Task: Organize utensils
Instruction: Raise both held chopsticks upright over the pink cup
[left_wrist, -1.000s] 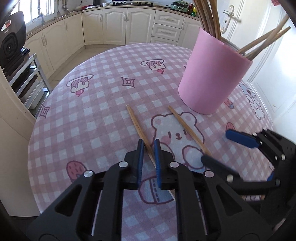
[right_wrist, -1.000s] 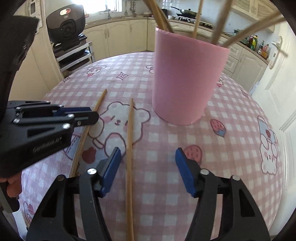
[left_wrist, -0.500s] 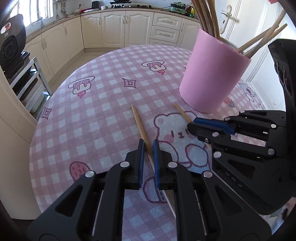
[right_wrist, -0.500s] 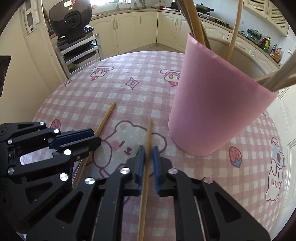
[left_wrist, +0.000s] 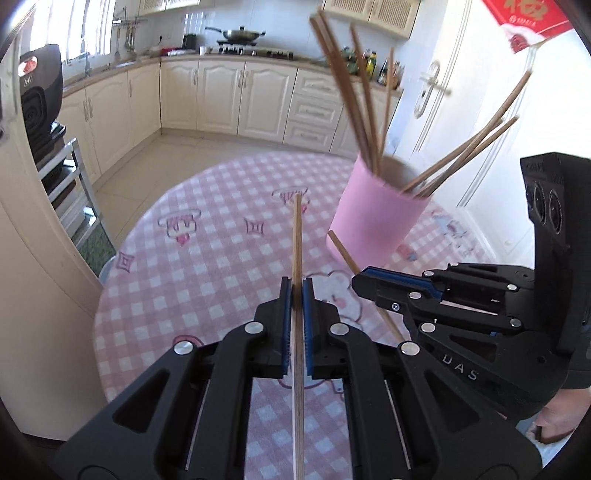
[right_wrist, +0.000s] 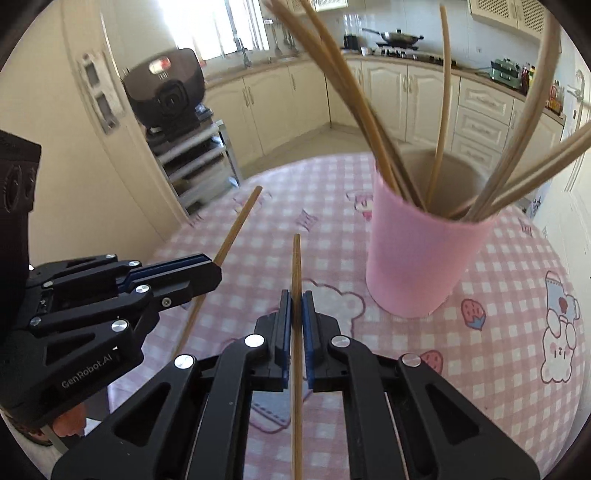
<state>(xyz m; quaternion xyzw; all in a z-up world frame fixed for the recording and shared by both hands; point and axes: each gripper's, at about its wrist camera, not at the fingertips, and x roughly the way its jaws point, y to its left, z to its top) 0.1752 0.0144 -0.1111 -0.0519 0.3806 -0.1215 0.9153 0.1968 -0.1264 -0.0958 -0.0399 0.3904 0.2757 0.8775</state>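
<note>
My left gripper (left_wrist: 296, 286) is shut on a wooden chopstick (left_wrist: 296, 236) and holds it above the table, pointing forward. My right gripper (right_wrist: 296, 297) is shut on a second wooden chopstick (right_wrist: 296, 262), also lifted. The pink cup (left_wrist: 376, 216) stands ahead and right of both, with several chopsticks (left_wrist: 354, 96) leaning out of it; in the right wrist view the cup (right_wrist: 424, 258) is close at the right. The right gripper shows in the left wrist view (left_wrist: 373, 278) with its chopstick (left_wrist: 341, 249). The left gripper shows in the right wrist view (right_wrist: 207, 269) with its chopstick (right_wrist: 240, 221).
The round table has a pink checked cloth (left_wrist: 207, 266) with cartoon prints. A black appliance (right_wrist: 166, 92) sits on a metal rack at the left. Cream kitchen cabinets (left_wrist: 221, 96) line the back wall, and a white door (left_wrist: 436, 92) is behind the cup.
Both grippers have risen from the table, each lifting its chopstick off the cloth. The right gripper, open a second ago, closed on its chopstick. The cup now looks farther and lower.
</note>
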